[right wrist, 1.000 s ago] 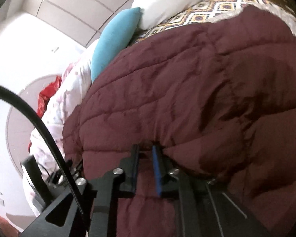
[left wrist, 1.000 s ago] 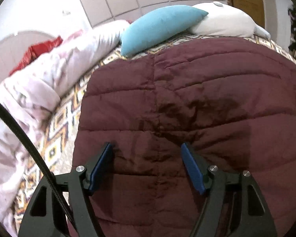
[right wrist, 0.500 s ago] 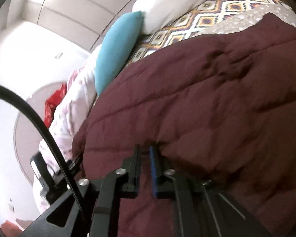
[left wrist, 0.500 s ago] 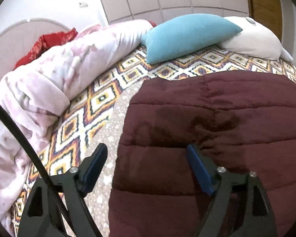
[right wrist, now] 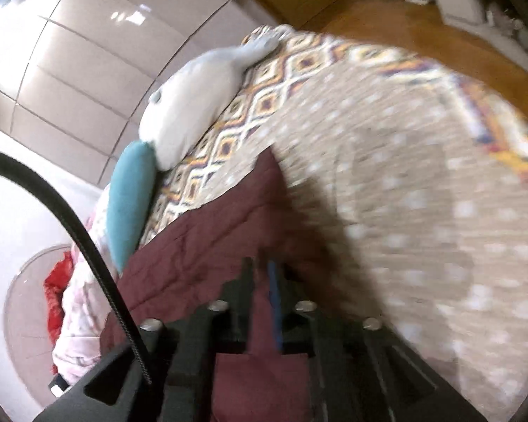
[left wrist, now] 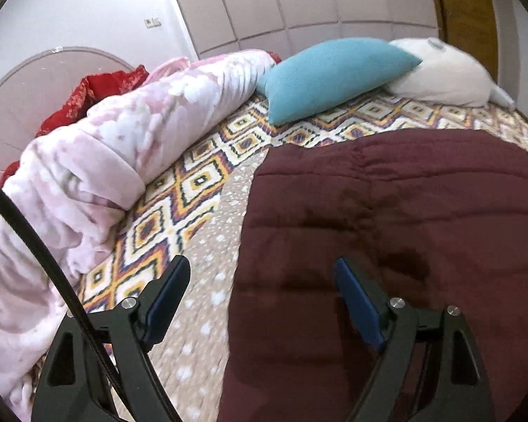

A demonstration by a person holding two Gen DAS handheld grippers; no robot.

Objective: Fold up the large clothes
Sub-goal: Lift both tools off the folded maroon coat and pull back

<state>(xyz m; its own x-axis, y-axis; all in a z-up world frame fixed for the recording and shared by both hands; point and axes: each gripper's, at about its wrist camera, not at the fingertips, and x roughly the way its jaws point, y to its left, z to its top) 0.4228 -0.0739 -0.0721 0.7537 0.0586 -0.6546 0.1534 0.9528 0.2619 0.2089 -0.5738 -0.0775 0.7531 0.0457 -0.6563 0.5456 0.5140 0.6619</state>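
Quilt: the maroon quilt (left wrist: 404, 232) lies on the bed, filling the lower right of the left wrist view; its left edge runs down the middle of the frame. In the right wrist view it (right wrist: 207, 242) sits at lower centre, with one corner pointing to the frame's middle.
Left gripper (left wrist: 260, 295): fingers wide, nothing between the pads; the left finger (left wrist: 167, 299) is over the dotted cover, the right one over the quilt.
Right gripper (right wrist: 262, 281): fingers narrow and just been opening; maroon fabric shows in the gap, but blur hides whether the pads press on it.
Bed cover (left wrist: 200, 183): diamond pattern with a dotted beige band; bare at right in the right wrist view.
Pink blanket (left wrist: 98, 161): bunched along the left of the left wrist view.
Blue pillow (left wrist: 331, 74): top centre, touching the white plush (left wrist: 443, 74) at its right.
Red cloth (left wrist: 95, 95): upper left, behind the blanket.
Cable (left wrist: 35, 246): crosses the lower left.
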